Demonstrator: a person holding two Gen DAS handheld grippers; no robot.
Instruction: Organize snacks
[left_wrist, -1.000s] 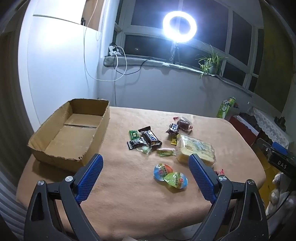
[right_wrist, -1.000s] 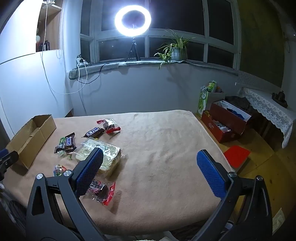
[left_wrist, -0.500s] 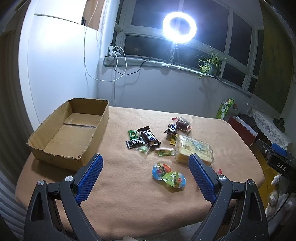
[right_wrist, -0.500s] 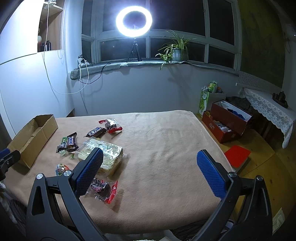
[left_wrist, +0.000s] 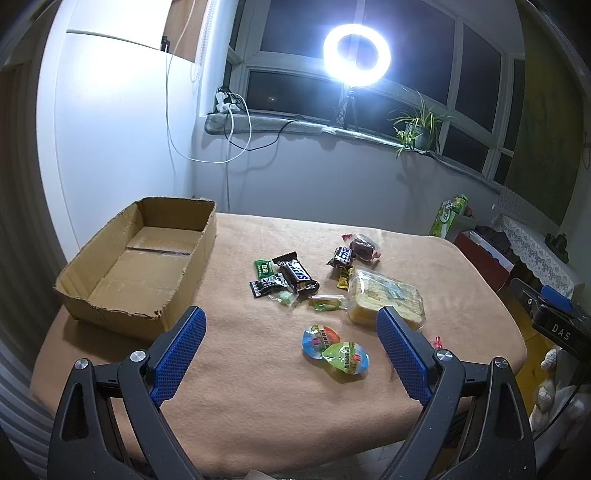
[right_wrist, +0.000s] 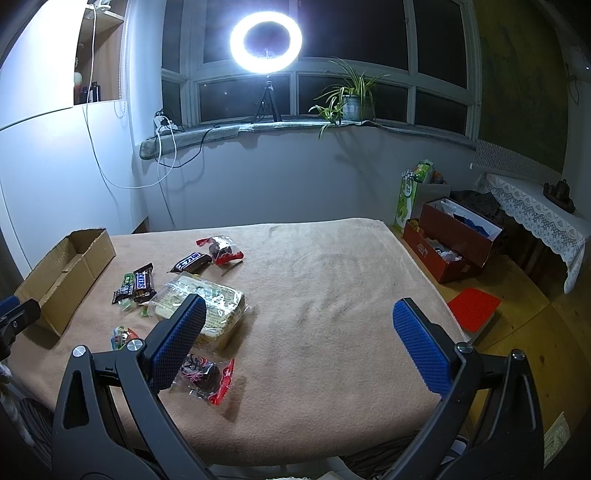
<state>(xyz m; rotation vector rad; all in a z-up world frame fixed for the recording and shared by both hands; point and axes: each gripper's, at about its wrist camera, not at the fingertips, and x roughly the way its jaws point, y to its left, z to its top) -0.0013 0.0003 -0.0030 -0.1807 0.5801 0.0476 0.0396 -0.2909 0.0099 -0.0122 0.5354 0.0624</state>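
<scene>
The surface (left_wrist: 258, 387) is the largest thing here, draped in a soft tan blanket with a slightly napped, wrinkled weave; judging by the grip it offers, wrappers should not slide on it.

At its left edge, toward the far corner, sits the cardboard box (left_wrist: 140, 266), a shallow open tray of corrugated board with ragged, torn rims and nothing inside. It is likely set there as the collecting place for the snacks, none of which has gone in yet.

Next in size is the clear-wrapped pack of yellow cakes (left_wrist: 384, 299), a flat rectangular block lying toward the right edge. Near the near-right part of the surface lies a crinkly clear packet with red ends (right_wrist: 203, 376) holding something dark.

Nearer the middle of the near edge lie two round jelly cups (left_wrist: 334, 349), touching, with glossy printed foil lids. Beyond them is a loose cluster: a dark Snickers bar (left_wrist: 297, 277), a small green packet (left_wrist: 263, 267) and a black one beside it, and further back a small dark blue-labelled bar (left_wrist: 341, 256) next to a clear wrapper holding a dark cake (left_wrist: 364, 246).

The left gripper (left_wrist: 290, 336) hangs above the near edge with its blue textured fingers (left_wrist: 177, 354) spread wide and holding nothing, roughly framing the jelly cups. The right gripper (right_wrist: 297, 328) is likewise spread wide and empty over the near right part, bare blanket between its fingers. Both seem poised to begin picking.
</scene>
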